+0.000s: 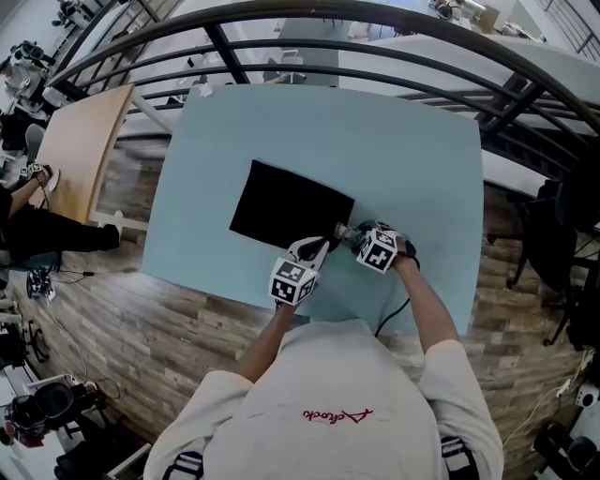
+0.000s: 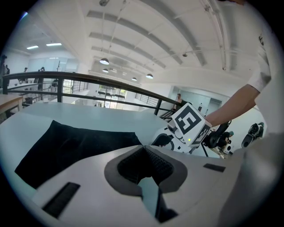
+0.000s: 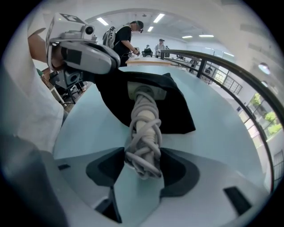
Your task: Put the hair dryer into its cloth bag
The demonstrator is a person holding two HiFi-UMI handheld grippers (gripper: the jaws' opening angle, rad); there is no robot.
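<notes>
Surrounding cloth bag (image 1: 281,206): blue table (image 1: 412,169), railing (image 2: 88,76)

Pale blue table (image 1: 412,169) on wood-plank floor (image 1: 169,347); curved black railing (image 1: 375,19) beyond; wooden table (image 1: 80,150) at left.

Only the cord-wrapped handle of the hair dryer (image 3: 143,122) shows; its front end is hidden inside the mouth of the black bag (image 3: 179,113). In the head view the right gripper (image 1: 361,239) covers nearly all of it. Whether the left gripper (image 2: 144,153) pinches any cloth cannot be told.
</notes>
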